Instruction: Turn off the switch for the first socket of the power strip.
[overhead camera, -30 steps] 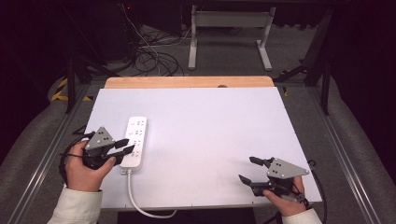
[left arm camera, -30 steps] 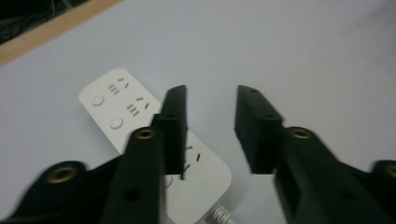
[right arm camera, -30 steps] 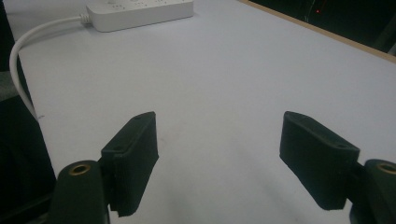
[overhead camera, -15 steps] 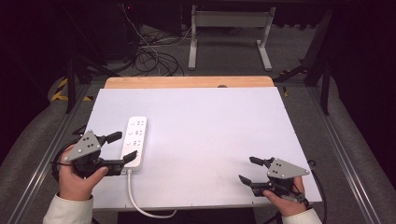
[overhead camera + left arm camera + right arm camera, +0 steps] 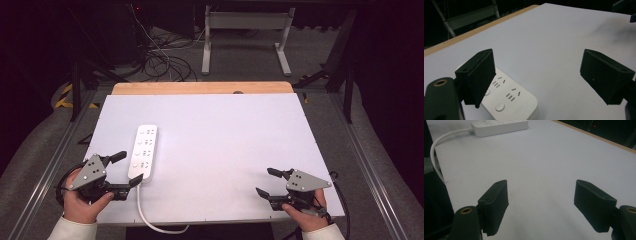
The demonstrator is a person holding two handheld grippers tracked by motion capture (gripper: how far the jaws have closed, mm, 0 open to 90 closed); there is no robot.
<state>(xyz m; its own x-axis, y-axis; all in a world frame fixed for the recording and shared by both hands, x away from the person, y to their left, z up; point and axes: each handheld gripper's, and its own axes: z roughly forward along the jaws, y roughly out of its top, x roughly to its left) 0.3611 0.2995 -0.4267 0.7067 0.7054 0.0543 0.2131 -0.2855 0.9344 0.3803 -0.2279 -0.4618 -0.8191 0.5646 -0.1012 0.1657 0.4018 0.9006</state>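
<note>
Bright tabletop, dark surroundings, soft focus

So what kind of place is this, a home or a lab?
Most likely a lab or test workspace: a bare white table holding just a power strip, loose cables on the grey floor, and a metal frame stand behind in a dark room.

Power strip (image 5: pixel 143 151) on table (image 5: pixel 230 145), left side, cord (image 5: pixel 150 220) over near edge
</note>
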